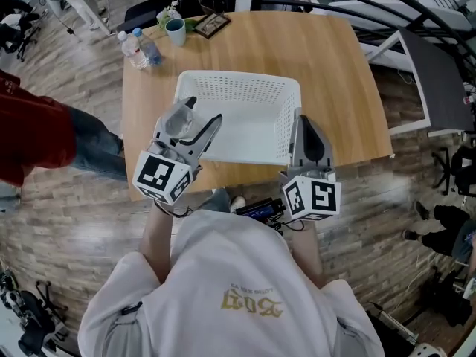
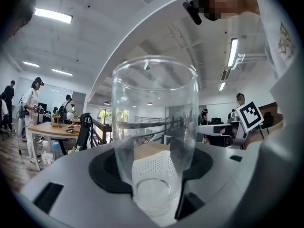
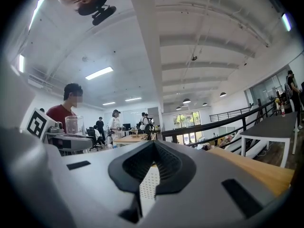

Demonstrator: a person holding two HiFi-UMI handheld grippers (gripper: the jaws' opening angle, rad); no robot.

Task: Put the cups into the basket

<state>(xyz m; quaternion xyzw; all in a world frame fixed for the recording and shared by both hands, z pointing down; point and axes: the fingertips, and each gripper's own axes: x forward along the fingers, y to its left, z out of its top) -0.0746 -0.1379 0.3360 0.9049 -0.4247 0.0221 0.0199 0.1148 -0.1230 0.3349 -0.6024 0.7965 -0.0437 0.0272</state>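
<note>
A clear glass cup (image 1: pixel 177 119) is held upright in my left gripper (image 1: pixel 190 128), which is shut on its lower part, above the near left corner of the white basket (image 1: pixel 245 88). In the left gripper view the glass (image 2: pixel 154 127) fills the middle between the jaws of the left gripper (image 2: pixel 153 177). My right gripper (image 1: pixel 305 129) is shut and empty, over the basket's right wall. The right gripper view shows the closed right gripper (image 3: pixel 151 165) with basket mesh (image 3: pixel 148 186) behind it. A teal cup (image 1: pixel 175 30) stands at the table's far left.
The basket rests on a wooden table (image 1: pixel 335 73). Two water bottles (image 1: pixel 139 49) and a picture frame (image 1: pixel 212 24) stand by the teal cup. A person in red (image 1: pixel 30 136) stands left of the table. Stair rails and a dark bench (image 1: pixel 439 80) lie to the right.
</note>
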